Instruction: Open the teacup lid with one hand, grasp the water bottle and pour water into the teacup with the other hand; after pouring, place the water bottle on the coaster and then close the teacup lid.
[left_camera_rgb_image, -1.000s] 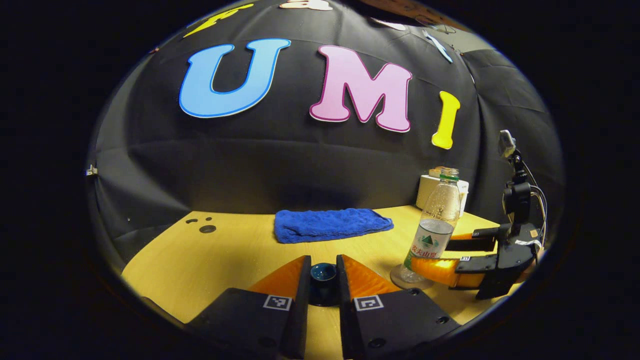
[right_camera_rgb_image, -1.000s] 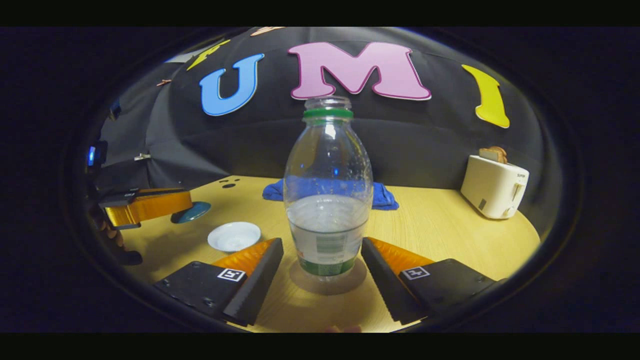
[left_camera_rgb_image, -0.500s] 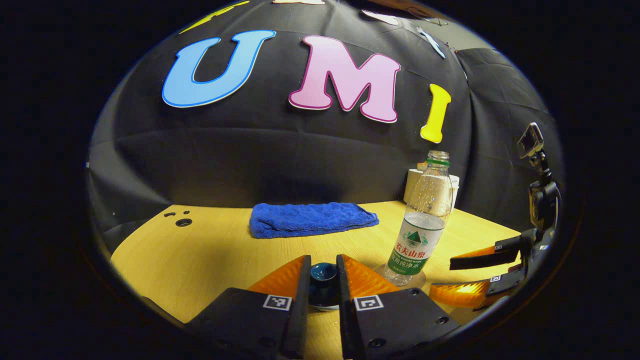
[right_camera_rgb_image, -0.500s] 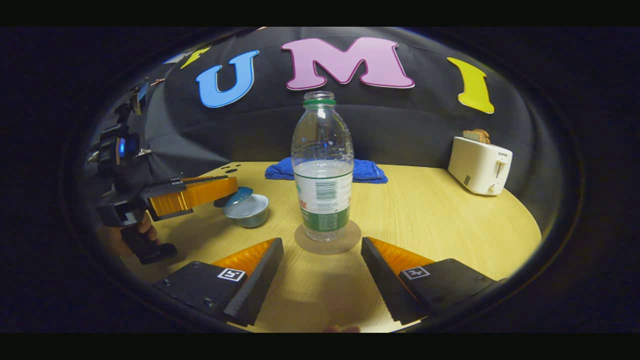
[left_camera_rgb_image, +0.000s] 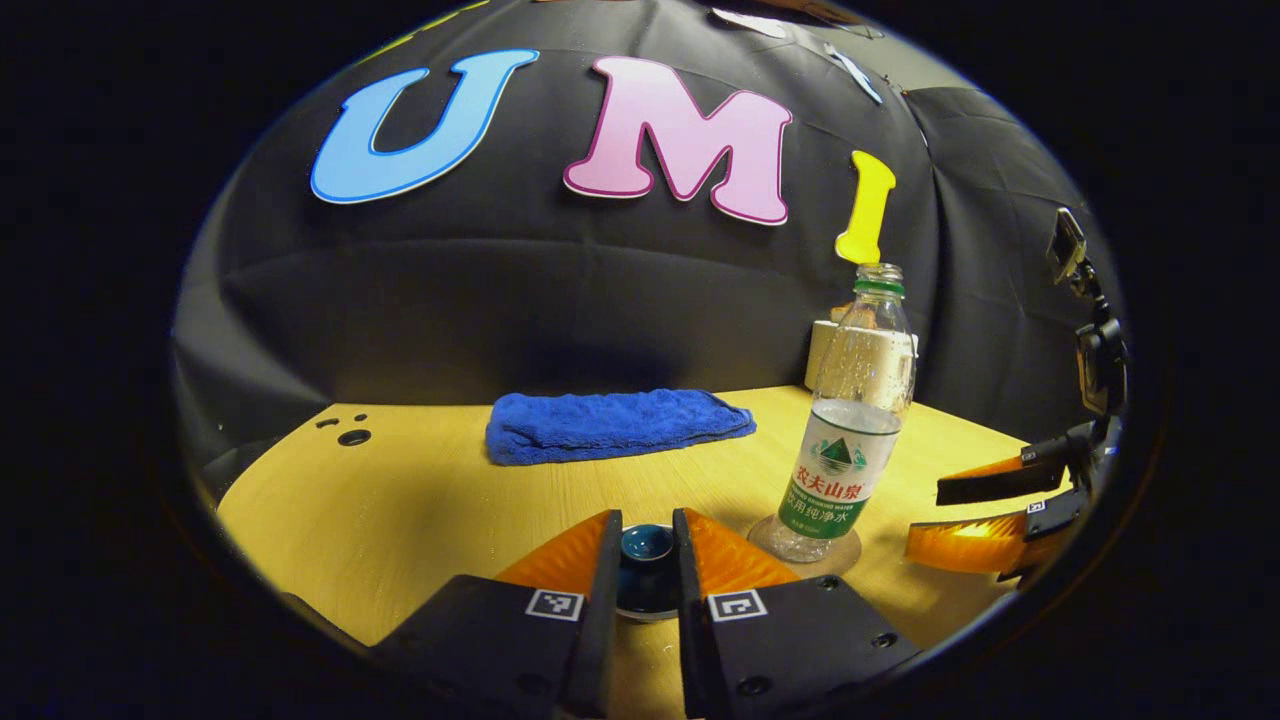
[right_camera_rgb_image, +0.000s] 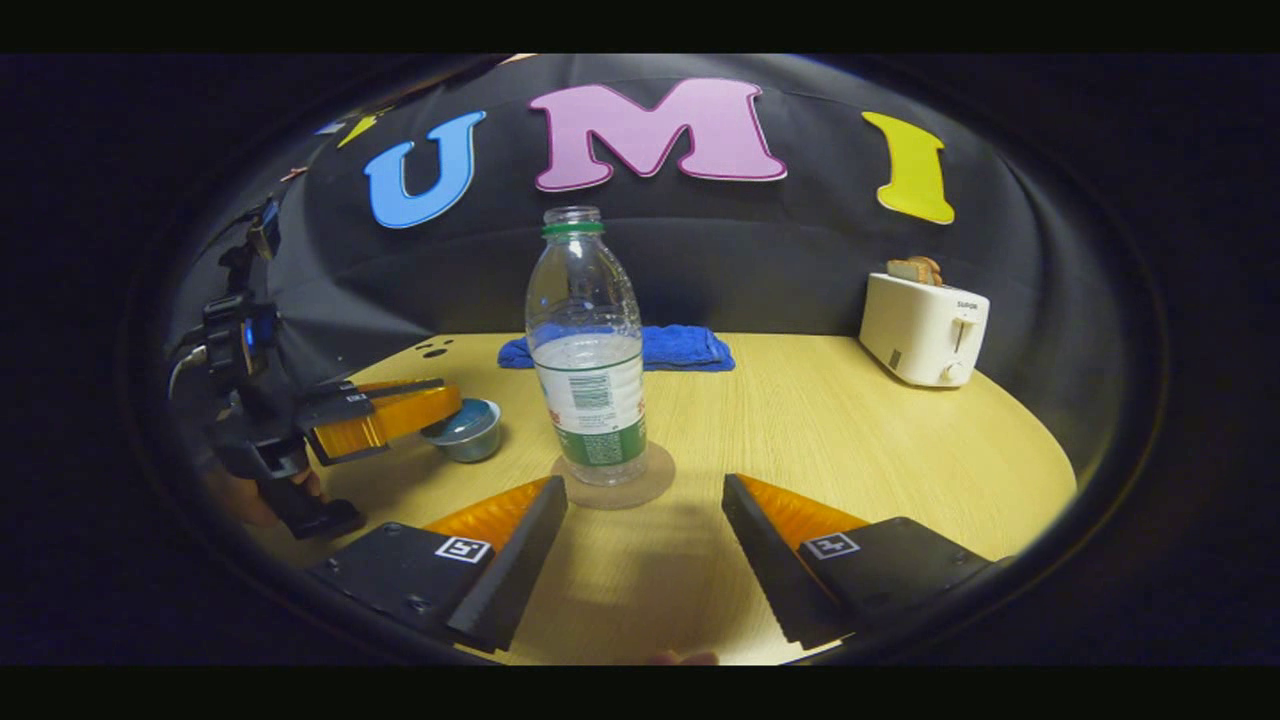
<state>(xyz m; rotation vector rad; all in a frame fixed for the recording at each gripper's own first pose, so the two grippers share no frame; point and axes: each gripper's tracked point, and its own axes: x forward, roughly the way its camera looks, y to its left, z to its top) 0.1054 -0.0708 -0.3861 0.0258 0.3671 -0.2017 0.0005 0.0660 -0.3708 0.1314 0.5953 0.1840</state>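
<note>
Water bottle (right_camera_rgb_image: 588, 350) upright on coaster (right_camera_rgb_image: 612, 474), centre frame; your right hand-held gripper (right_camera_rgb_image: 643, 540) released, clear of it. Left hand-held gripper (left_camera_rgb_image: 646, 570) clenched on teacup lid (left_camera_rgb_image: 646, 545), low centre, over teacup (right_camera_rgb_image: 466, 432). Left, I judge: seat lid, release.

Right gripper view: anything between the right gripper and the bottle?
Nothing. In the right gripper view, only bare table lies between the open right gripper and the bottle, which stands upright on its coaster.
</note>
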